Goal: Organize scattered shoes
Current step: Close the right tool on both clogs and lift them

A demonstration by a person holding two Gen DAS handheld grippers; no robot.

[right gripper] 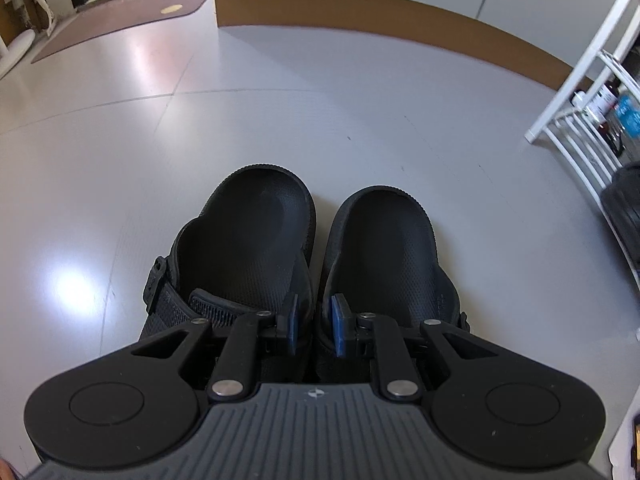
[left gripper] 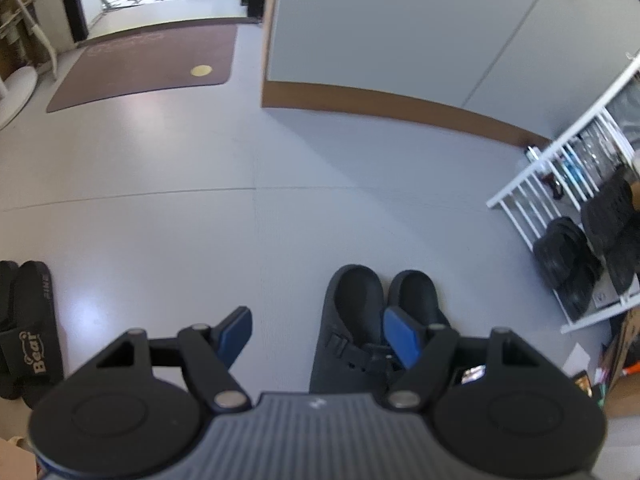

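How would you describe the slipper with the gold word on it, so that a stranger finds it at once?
Start at the white shoe rack, then cross the grey floor to the opposite side. There lies a black slide slipper. Unlike the plain black clogs nearby, its strap reads "Bear" in gold.

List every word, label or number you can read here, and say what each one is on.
"Bear": gold lettering on the strap of the black slide sandal at the left edge, left wrist view.
White lettering on that sandal's side: too blurred to read.
Labels on the bottles in the white rack: too blurred.
Black clogs: no readable text.
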